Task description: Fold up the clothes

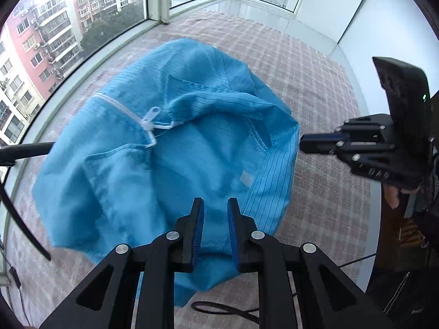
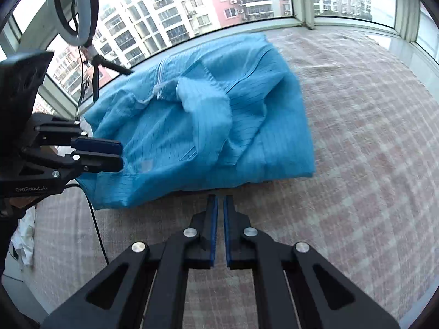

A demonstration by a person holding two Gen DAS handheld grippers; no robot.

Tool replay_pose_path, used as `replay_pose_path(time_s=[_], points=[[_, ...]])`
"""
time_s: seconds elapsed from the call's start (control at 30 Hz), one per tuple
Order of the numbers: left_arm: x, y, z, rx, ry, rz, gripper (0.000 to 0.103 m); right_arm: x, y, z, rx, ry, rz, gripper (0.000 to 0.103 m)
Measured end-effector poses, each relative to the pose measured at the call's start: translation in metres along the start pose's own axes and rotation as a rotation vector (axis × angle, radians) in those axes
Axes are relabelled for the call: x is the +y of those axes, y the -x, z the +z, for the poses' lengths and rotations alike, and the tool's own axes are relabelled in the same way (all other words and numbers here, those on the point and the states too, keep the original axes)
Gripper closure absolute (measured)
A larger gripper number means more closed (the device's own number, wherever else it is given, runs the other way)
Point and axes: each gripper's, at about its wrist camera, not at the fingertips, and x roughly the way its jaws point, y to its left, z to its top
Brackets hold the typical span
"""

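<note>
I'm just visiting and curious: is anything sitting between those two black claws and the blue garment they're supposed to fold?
Nothing visible blocks either. The left gripper hangs right over the blue zip-front garment, jaws apart. The right gripper sits just off the garment's near edge, with only bare checked bed cover between.

A blue garment point(image 1: 170, 164) with thin dark pinstripes lies crumpled and partly folded on a pink-and-white checked cloth point(image 1: 315, 82), near the window side. Its white zipper point(image 1: 137, 118) runs across the upper layer, the pull tab lying loose on the fabric. A collar or flap stands up in soft folds near the middle. The inner side shows at the open neck, with a small pale label point(image 1: 246, 177) sewn in.
</note>
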Motion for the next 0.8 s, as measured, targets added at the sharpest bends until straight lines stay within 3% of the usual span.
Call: replay_pose_path(time_s=[0.17,0.27,0.33,0.37,0.43,0.53,0.6,0.63,0.67,0.8], points=[[-0.003,0.003,-0.012,0.020,0.002,0.000,0.088,0.048,0.027,0.032,-0.137,0.098,0.080,0.098],[-0.005,-0.017,-0.015,0.061,0.009,0.011,0.082,0.057,-0.013,0.035,-0.010,0.169,0.011,0.098],[-0.004,-0.024,-0.017,0.073,0.023,0.017,0.084,0.051,-0.048,0.030,0.098,0.173,-0.116,0.098],[-0.002,-0.018,-0.019,0.055,0.042,0.014,0.084,0.043,-0.052,0.027,0.111,0.152,-0.135,0.098],[0.001,-0.001,-0.025,0.010,0.082,0.018,0.085,0.029,-0.040,0.023,0.077,0.066,-0.072,0.098],[0.005,0.045,-0.045,-0.096,0.155,0.076,0.086,0.026,0.007,0.012,-0.026,-0.010,-0.007,0.096],[0.009,0.070,-0.067,-0.139,0.214,0.112,0.084,0.038,0.033,0.006,-0.084,-0.017,-0.003,0.080],[0.012,0.078,-0.079,-0.149,0.252,0.144,0.083,0.045,0.043,0.004,-0.106,-0.013,-0.007,0.056],[0.014,0.086,-0.091,-0.159,0.289,0.176,0.081,0.052,0.050,0.001,-0.124,-0.010,-0.004,0.042],[0.008,0.115,-0.138,-0.208,0.404,0.215,0.073,0.077,0.078,-0.023,-0.166,-0.020,0.038,0.042]])
